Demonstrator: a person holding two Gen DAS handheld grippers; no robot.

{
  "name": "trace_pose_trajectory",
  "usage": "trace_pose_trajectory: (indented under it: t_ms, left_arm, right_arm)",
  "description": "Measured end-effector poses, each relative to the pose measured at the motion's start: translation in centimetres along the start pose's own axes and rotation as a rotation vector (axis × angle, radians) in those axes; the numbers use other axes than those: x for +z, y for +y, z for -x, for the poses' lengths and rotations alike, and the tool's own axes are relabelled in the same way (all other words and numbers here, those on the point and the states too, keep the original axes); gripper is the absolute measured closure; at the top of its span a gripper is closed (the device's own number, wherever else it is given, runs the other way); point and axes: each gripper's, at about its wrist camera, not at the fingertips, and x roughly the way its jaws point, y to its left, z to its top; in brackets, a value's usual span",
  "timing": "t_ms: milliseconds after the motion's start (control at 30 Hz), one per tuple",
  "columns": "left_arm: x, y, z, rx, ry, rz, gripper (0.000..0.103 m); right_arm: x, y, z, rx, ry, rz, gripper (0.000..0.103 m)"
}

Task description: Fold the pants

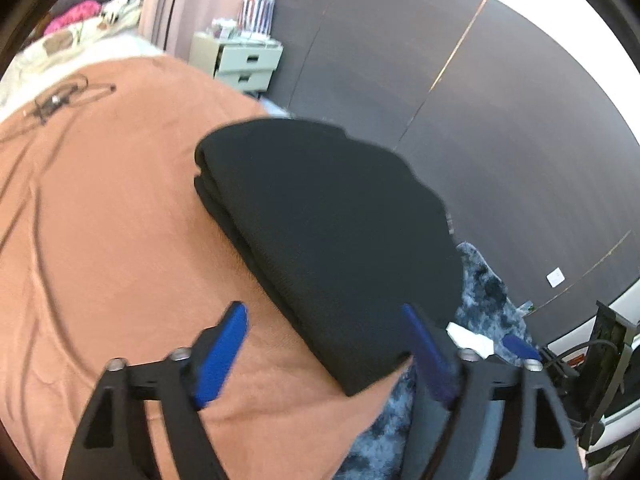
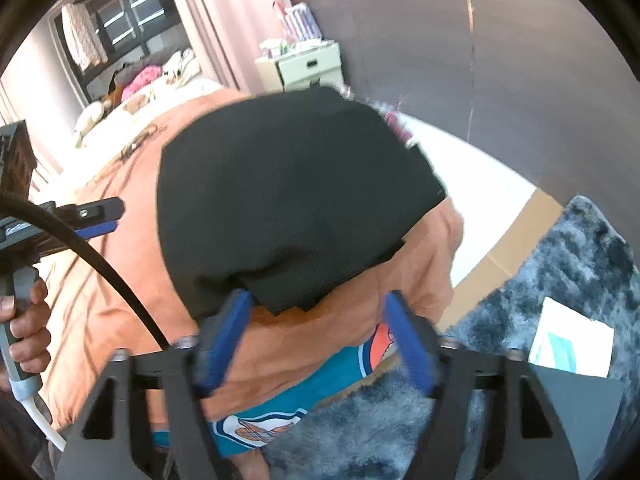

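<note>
Orange-brown bedsheet point(image 1: 100, 220), creased in long soft lines, fills the left of your left wrist view, with a tangle of thin dark cord point(image 1: 56, 98) lying on it far back. To the right of that, the folded black pants point(image 1: 320, 232) sit on the sheet at the bed's near corner: a compact, rounded stack of a fine ribbed knit, its layers showing as stacked folds along the left edge, the top face smooth. Your left gripper point(image 1: 326, 350) has its blue-padded fingers point(image 1: 220, 356) spread wide, released, with the near corner of the stack lying between them but no pad pressing on it. Further right, a shaggy blue-grey rug point(image 1: 488, 288) covers the floor below a dark panelled wall point(image 1: 500, 120). In the right wrist view, your left hand point(image 2: 24, 320) grips its grey handle at the far left edge, a black cable point(image 2: 100, 268) arcing past it. The pants point(image 2: 288, 192) lie centre, their layered near edge a little uneven, resting on the sheet point(image 2: 320, 328) just where it drapes over the bed's edge. Your right gripper point(image 2: 320, 340) is likewise let go, jaws wide apart just short of that edge, holding nothing. A white paper point(image 2: 572, 340) lies on the rug at right.
</note>
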Motion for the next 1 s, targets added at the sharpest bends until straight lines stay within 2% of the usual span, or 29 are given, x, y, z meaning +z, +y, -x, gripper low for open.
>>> trace_pose_trajectory:
  t_ms: [67, 133, 267, 667, 1000]
  left_arm:
    - [-0.1, -0.5, 1.9, 0.018, -0.015, -0.023, 0.005]
    - [-0.5, -0.9, 3.6, 0.041, -0.027, -0.039, 0.0]
    - [-1.0, -1.3, 6.7, 0.045, -0.046, -0.082, 0.0]
    - [-4.0, -2.4, 15.0, 0.058, -0.119, -0.137, 0.0]
    - [-8.7, -3.3, 21.8, 0.098, -0.188, -0.173, 0.0]
  right_arm:
    - [-0.2, -0.2, 1.3, 0.005, -0.004, -0.028, 0.012]
    - [-0.5, -0.3, 2.6, 0.002, -0.004, -0.06, 0.01]
    - [-1.2, 0.9, 5.7, -0.035, -0.046, -0.051, 0.0]
    - [-4.5, 5.3, 13.5, -0.02, -0.096, -0.007, 0.0]
    - [-7.7, 7.4, 18.3, 0.008, -0.121, 0.04, 0.0]
